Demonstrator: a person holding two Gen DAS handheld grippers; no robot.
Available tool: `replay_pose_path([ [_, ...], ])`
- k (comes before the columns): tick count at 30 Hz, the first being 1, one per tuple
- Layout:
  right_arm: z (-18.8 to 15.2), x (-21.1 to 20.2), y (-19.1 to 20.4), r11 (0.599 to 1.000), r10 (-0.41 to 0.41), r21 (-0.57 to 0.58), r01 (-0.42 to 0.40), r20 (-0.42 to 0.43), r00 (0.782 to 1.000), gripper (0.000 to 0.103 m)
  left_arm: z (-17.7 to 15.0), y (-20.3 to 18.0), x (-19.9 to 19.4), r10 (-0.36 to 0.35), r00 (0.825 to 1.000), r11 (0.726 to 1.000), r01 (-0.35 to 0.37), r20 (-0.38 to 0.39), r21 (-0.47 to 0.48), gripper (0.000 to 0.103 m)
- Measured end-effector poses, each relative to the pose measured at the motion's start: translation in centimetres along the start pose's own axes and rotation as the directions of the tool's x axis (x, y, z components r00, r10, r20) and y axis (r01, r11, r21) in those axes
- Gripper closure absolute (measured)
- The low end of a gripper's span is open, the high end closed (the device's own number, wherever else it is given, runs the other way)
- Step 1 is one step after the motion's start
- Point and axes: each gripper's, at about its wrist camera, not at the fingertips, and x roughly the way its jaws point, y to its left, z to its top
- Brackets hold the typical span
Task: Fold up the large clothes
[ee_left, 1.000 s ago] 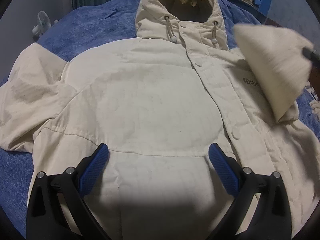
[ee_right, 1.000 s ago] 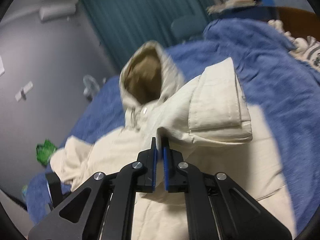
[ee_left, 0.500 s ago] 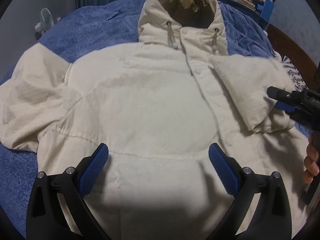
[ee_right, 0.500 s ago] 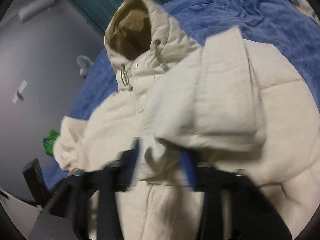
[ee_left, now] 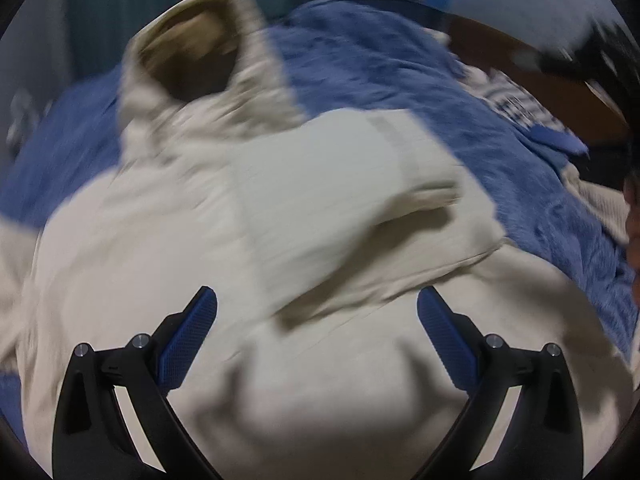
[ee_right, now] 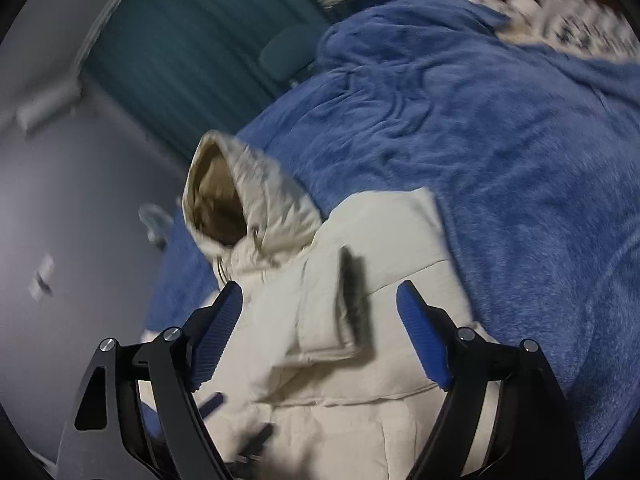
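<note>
Jacket (ee_left: 320, 240) lies on the blue blanket (ee_right: 500, 140), sleeve (ee_right: 344, 304) folded across its chest, beneath both left gripper (ee_left: 316, 336) and right gripper (ee_right: 320, 332), jaws spread, holding nothing.

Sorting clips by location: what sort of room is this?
Probably a bedroom: the jacket lies on a blue blanket spread like bedding, with teal curtains behind.
</note>
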Motion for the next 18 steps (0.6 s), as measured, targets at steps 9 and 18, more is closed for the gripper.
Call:
replay_pose_path([
  [9, 2.3, -2.3, -4.7, 0.982, 0.067, 0.17, -0.08, 0.077, 0.995, 0.025, 4.2, -7.3, 5.8, 0.095, 0.995, 0.962, -0.093, 0.008, 0.256, 0.007],
  [18, 2.7, -2.4, -4.9, 0.977, 0.091, 0.183, -0.105, 0.082, 0.992, 0.025, 6.1, -7.2, 7.1, 0.202, 0.979, 0.904, -0.189, 0.008, 0.383, 0.066],
])
